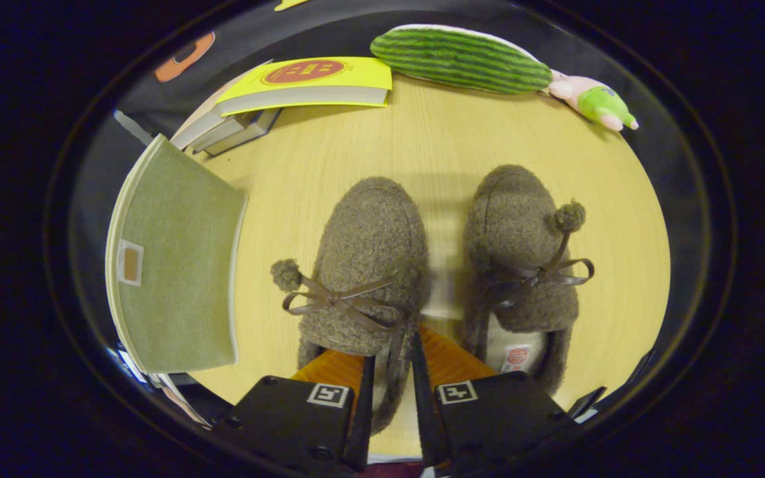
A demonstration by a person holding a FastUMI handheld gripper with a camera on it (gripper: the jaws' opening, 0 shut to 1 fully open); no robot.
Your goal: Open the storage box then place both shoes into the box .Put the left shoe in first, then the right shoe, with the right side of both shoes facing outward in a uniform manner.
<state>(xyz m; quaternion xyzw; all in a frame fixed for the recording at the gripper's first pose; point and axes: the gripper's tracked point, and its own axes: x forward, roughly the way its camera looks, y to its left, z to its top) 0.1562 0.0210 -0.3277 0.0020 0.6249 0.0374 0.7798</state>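
Observation:
Two brown fuzzy shoes with ribbon bows and pompoms stand side by side on the wooden table (435, 139), toes pointing away from me. The left shoe (369, 245) is just ahead of my fingers. My gripper (392, 348) is shut on that shoe's right side wall near the heel, one finger inside the opening and one outside. The right shoe (522, 245) stands a small gap to the right, untouched, with its insole label showing. The green fabric storage box (176, 265) sits left of the shoes, its flat lid face with a small tan tab toward me; it looks closed.
A stack of books with a yellow one (309, 83) on top lies beyond the box. A striped green plush (462, 58) and a small pink-and-green toy (595, 99) rest at the table's far edge. Bare tabletop lies beyond the shoes.

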